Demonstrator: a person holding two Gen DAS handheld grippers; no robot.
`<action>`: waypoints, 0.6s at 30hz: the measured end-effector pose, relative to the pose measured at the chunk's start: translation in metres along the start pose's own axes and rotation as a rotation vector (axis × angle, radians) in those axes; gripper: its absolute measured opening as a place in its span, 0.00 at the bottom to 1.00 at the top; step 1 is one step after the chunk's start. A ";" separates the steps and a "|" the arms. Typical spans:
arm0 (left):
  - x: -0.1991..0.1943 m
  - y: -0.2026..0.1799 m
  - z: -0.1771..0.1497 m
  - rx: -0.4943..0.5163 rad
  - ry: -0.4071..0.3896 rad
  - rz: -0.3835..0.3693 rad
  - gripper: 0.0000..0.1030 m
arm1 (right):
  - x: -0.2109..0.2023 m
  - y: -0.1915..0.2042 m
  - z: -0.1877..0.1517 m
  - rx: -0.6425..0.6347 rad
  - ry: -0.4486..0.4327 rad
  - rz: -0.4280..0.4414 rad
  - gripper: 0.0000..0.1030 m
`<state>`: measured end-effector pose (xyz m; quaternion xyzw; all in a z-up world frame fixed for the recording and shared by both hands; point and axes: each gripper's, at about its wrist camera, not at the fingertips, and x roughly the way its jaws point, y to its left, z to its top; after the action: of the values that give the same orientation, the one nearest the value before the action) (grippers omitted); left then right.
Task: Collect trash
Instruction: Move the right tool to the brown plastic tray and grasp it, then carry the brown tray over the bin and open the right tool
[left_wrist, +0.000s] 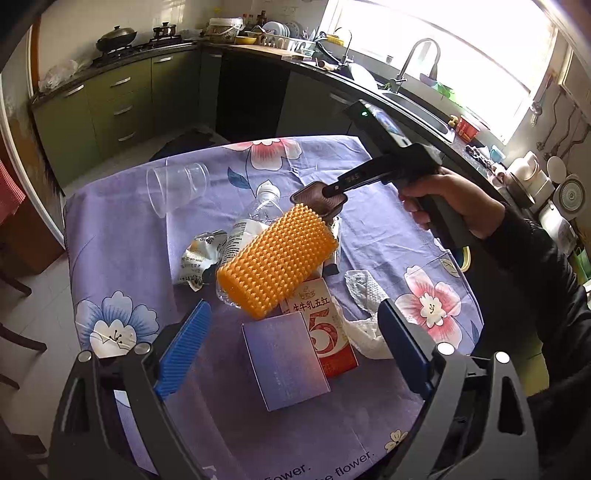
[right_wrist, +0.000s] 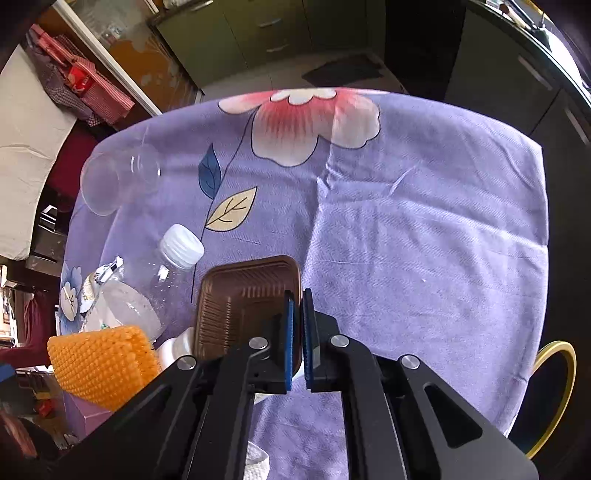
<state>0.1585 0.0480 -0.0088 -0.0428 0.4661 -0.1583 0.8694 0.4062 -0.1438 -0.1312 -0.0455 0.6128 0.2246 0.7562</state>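
My right gripper (right_wrist: 298, 325) is shut on the rim of a brown plastic tray (right_wrist: 240, 295) and holds it above the purple flowered tablecloth (right_wrist: 424, 240). In the left wrist view the tray (left_wrist: 321, 199) hangs from that gripper (left_wrist: 332, 190) above a clear bottle (left_wrist: 255, 218). An orange spiky foam sleeve (left_wrist: 277, 260) lies over the bottle. My left gripper (left_wrist: 295, 332) is open above a purple box (left_wrist: 284, 362) and a red milk carton (left_wrist: 325, 325). A crumpled wrapper (left_wrist: 199, 258), a clear cup (left_wrist: 177, 186) and a white paper towel (left_wrist: 364, 314) lie around.
The table edge falls to the kitchen floor beyond. Green cabinets (left_wrist: 110, 99), a stove and a sink counter (left_wrist: 406, 99) stand behind. A yellow-rimmed bin (right_wrist: 554, 398) shows beside the table at the right. A red checked cloth (right_wrist: 85, 85) hangs at the left.
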 end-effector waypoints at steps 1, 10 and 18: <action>-0.001 -0.001 -0.001 0.000 -0.001 0.001 0.84 | -0.005 -0.002 -0.001 0.004 -0.010 0.005 0.05; -0.003 -0.023 -0.001 0.037 0.001 0.006 0.85 | -0.095 -0.045 -0.053 0.038 -0.163 0.027 0.05; 0.003 -0.049 0.002 0.084 0.012 -0.009 0.86 | -0.153 -0.153 -0.141 0.218 -0.243 -0.035 0.05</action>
<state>0.1501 0.0005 0.0011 -0.0075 0.4639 -0.1819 0.8670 0.3159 -0.3730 -0.0523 0.0537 0.5366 0.1472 0.8292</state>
